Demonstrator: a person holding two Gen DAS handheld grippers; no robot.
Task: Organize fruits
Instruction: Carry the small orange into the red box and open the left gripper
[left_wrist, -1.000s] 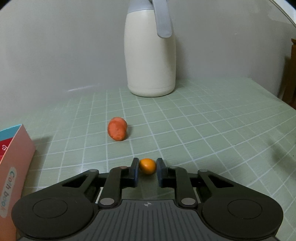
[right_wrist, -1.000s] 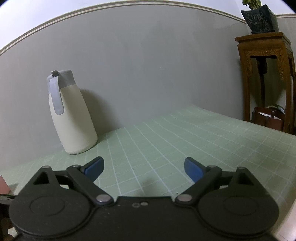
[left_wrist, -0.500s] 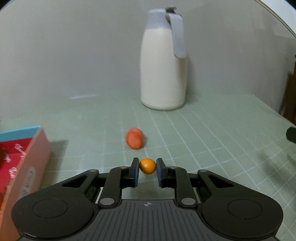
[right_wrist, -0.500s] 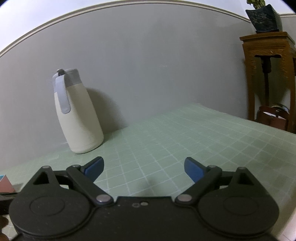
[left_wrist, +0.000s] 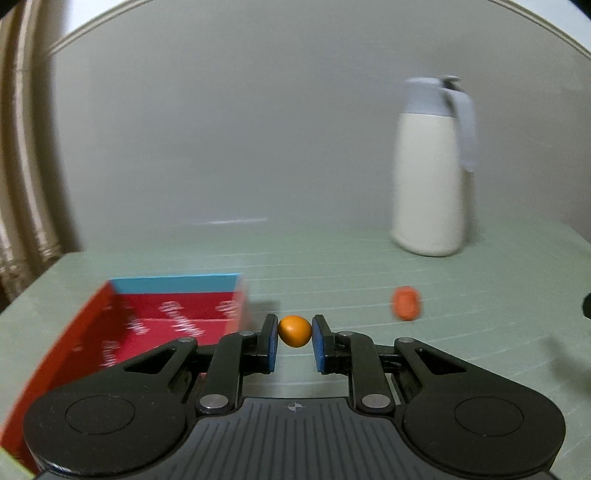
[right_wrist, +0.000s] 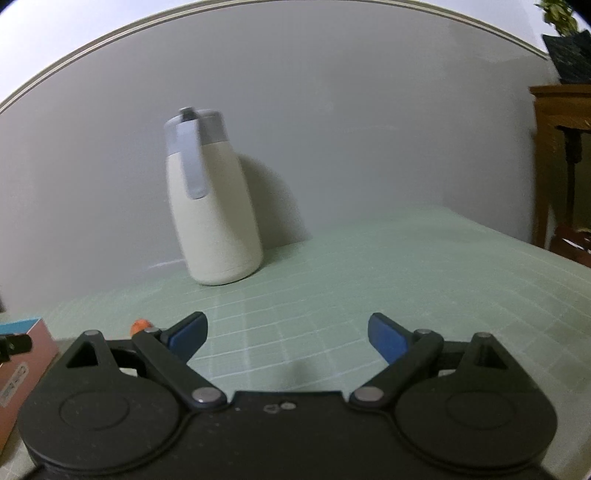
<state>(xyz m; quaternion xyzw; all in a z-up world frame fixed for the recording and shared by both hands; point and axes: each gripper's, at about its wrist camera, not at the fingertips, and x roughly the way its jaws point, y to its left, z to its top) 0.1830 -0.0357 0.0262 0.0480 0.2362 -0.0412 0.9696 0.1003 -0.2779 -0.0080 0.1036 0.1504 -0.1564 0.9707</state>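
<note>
Two fruits in sight. Left gripper (left_wrist: 294, 341) fingers clamp a small orange fruit (left_wrist: 294, 331), long axis crosswise between them; the box (left_wrist: 155, 325) lies just left and beyond. Red fruit (left_wrist: 406, 303) rests on the table (left_wrist: 332, 266), right of the box. Right gripper (right_wrist: 287, 334) gapes, empty.
</note>
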